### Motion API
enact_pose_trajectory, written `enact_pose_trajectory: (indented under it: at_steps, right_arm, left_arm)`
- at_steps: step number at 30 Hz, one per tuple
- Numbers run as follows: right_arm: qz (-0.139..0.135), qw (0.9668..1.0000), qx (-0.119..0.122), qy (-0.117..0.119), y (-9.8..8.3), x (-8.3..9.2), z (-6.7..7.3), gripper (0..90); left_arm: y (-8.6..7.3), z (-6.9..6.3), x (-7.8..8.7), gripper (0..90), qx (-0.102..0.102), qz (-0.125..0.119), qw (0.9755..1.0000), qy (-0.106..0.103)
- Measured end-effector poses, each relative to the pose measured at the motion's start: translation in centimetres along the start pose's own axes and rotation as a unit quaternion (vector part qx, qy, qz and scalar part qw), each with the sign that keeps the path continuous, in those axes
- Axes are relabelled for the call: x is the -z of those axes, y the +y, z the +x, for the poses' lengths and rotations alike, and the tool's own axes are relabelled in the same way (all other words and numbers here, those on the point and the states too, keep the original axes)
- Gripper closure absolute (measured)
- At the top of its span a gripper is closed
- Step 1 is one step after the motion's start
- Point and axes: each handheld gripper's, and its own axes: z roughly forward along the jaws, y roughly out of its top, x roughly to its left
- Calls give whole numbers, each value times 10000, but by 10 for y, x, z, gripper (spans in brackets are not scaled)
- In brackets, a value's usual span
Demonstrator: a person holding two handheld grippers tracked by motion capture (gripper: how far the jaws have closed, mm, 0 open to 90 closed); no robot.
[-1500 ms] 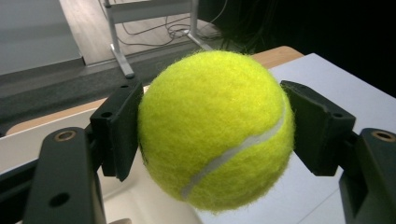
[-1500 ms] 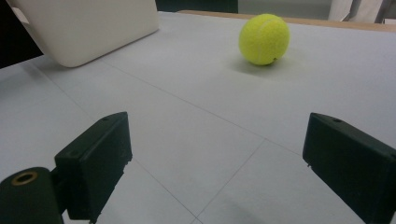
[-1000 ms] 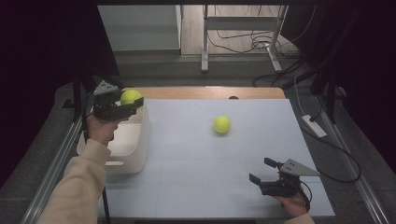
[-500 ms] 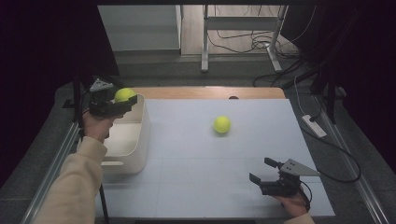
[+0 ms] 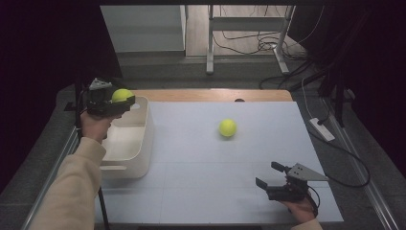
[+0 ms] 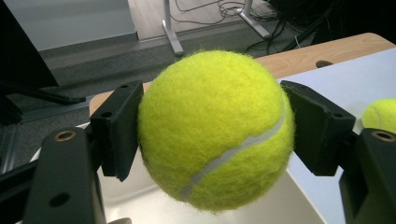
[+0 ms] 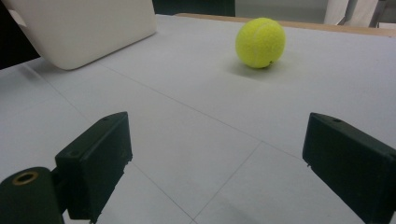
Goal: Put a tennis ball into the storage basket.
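A yellow tennis ball (image 5: 121, 95) (image 6: 215, 128) is clamped between the black pads of my left gripper (image 5: 119, 101) (image 6: 215, 130), held above the far end of the white bin (image 5: 140, 143). A second tennis ball (image 5: 228, 128) (image 7: 260, 42) lies loose on the white table (image 5: 201, 182) near its middle; its edge also shows at the right in the left gripper view (image 6: 380, 119). My right gripper (image 5: 268, 175) (image 7: 217, 163) rests low near the table's front right, jaws open and empty, pointing toward the loose ball.
The white bin (image 7: 79, 28) stands at the table's left side and looks empty inside. A wooden strip (image 5: 210, 95) runs along the far table edge. Cables and metal desk legs (image 5: 210, 43) lie on the floor beyond.
My left gripper has carried its ball leftward and a little farther back over the bin. The right gripper and the loose ball have stayed put.
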Motion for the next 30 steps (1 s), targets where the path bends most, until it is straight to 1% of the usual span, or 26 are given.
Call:
enact_pose_trajectory:
  at_steps: [6, 15, 17, 22, 30]
  right_arm:
    - [19, 10000, 14, 8, 0, 0, 0, 83]
    - [24, 10000, 5, 4, -1, 0, 0, 83]
    - [19, 10000, 8, 0, -1, 0, 0, 83]
    - [24, 10000, 6, 6, -1, 0, 0, 83]
    - [29, 10000, 12, 6, -1, 0, 0, 83]
  left_arm:
    - [-2, 8, -8, 267, 115, 116, 9998, 134]
    - [-2, 14, -15, 267, 157, 256, 9992, 245]
    - [-3, 16, -17, 266, 163, 332, 9989, 281]
    - [-6, 20, -18, 266, 183, 443, 9984, 303]
    - [-8, 26, -20, 266, 231, 553, 9976, 344]
